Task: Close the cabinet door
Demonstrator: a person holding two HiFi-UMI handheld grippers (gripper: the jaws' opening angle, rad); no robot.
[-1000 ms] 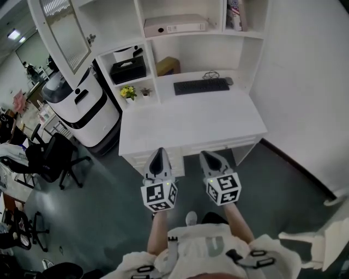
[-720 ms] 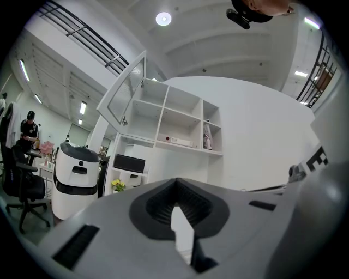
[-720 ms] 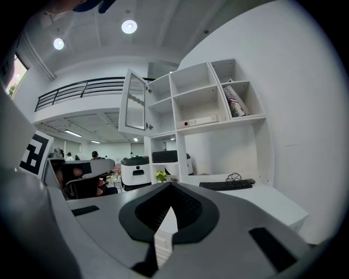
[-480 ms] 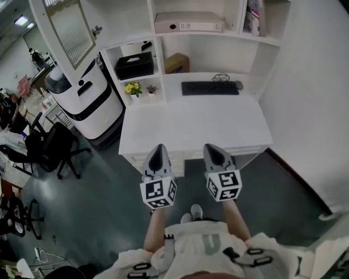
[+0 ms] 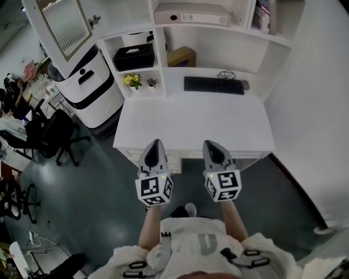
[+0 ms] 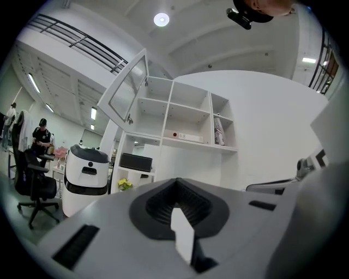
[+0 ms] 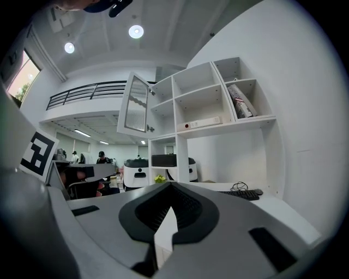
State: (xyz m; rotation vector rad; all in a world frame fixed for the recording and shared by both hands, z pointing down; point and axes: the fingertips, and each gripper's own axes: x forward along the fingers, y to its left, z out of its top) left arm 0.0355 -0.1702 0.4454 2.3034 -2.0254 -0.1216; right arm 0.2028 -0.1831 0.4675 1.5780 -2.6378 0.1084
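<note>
1. The cabinet door (image 5: pixel 64 30) was open. It swung out from the top left part of the white shelves (image 5: pixel 160 43), high above the bench (image 5: pixel 191 125). It had a white frame with a see-through pane in the middle.
2. The left gripper (image 5: pixel 155 144) was held out by the near edge of the bench. Its jaws were pressed together, with nothing between them.
3. The right gripper (image 5: pixel 211 145) was just beside it, at the same edge. Its jaws were pressed together too, and they held nothing.
4. Both grippers pointed toward the shelves. Both were well apart from the door.
5. A black keyboard (image 5: pixel 212 85) lay at the back of the bench, close to the shelves.
6. Yellow flowers (image 5: pixel 131 80) stood in a low shelf space on the left. A black box (image 5: pixel 132 57) sat in the space above them.
7. A white folder (image 5: pixel 191 15) lay flat on a higher shelf.
8. A big white and black machine (image 5: pixel 87 87) stood on the floor (image 5: pixel 98 180), left of the bench and below the open door.
9. A black chair (image 5: pixel 52 136) stood near that machine.
</note>
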